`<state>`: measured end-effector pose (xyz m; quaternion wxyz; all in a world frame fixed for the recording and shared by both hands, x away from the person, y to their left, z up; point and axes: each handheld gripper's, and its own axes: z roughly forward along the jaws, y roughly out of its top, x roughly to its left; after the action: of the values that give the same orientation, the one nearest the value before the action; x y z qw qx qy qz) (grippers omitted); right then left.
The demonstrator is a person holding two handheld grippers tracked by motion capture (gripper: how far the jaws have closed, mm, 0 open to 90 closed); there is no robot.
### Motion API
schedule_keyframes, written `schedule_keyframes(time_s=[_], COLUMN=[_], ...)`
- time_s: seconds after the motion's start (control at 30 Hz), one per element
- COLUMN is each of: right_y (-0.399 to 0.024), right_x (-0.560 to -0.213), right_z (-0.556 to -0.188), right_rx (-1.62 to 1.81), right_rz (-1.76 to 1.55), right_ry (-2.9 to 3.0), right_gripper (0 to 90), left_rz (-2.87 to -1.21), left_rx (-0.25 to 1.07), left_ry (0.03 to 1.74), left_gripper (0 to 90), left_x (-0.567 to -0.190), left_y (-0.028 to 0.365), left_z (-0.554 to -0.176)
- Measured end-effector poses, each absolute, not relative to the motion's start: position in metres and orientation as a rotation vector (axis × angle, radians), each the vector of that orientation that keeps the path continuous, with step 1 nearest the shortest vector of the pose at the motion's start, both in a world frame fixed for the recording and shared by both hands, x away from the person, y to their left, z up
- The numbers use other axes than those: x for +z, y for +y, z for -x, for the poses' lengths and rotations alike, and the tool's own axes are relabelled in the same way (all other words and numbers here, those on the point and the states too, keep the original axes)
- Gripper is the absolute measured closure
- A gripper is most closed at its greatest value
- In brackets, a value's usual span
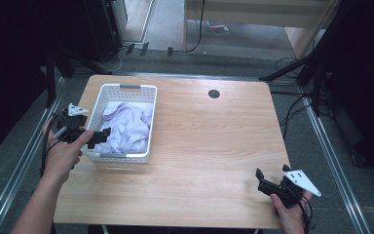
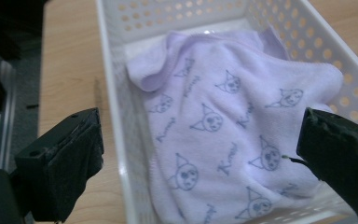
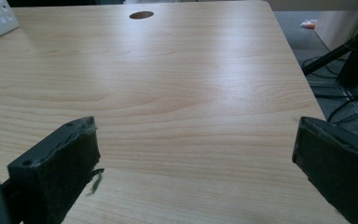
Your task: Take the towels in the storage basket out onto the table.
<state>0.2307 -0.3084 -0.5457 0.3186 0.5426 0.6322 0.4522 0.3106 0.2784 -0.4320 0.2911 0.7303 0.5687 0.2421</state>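
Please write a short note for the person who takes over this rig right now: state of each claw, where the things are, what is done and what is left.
Left claw: open, jaws wide apart over the near left edge of the white basket, aimed at the lilac printed cloth. It holds nothing.
Right claw: open, holding nothing, over the table at its near right corner.
Things: the cloth lies crumpled inside the basket, which stands on the left part of the table.
Done: the left claw is lined up with the cloth.
Left: probably to close on the cloth and lift it out; the right claw has no part in it yet.
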Motion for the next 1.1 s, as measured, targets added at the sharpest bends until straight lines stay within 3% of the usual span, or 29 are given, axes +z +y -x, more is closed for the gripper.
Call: schedule_keyframes(time_s=[0.43, 0.67, 1.1], right_y=[-0.309, -0.31, -0.31], right_x=[-0.546, -0.546, -0.546], right_z=[-0.23, -0.231, -0.231], right_rx=[1.193, 1.189, 1.185], right_rz=[-1.445, -1.459, -1.459], right_ry=[1.646, 1.641, 1.638], right_gripper=[0.5, 0.5, 0.5], left_rz=[-2.16, -2.196, -2.325], left_rx=[0.423, 0.212, 0.248], left_ry=[1.56, 1.573, 1.733], left_gripper=[0.9, 0.2, 0.0], left_x=[-0.452, -0.462, -0.491], left_y=[0.251, 0.244, 0.227], left_z=[-0.353, -0.378, -0.404])
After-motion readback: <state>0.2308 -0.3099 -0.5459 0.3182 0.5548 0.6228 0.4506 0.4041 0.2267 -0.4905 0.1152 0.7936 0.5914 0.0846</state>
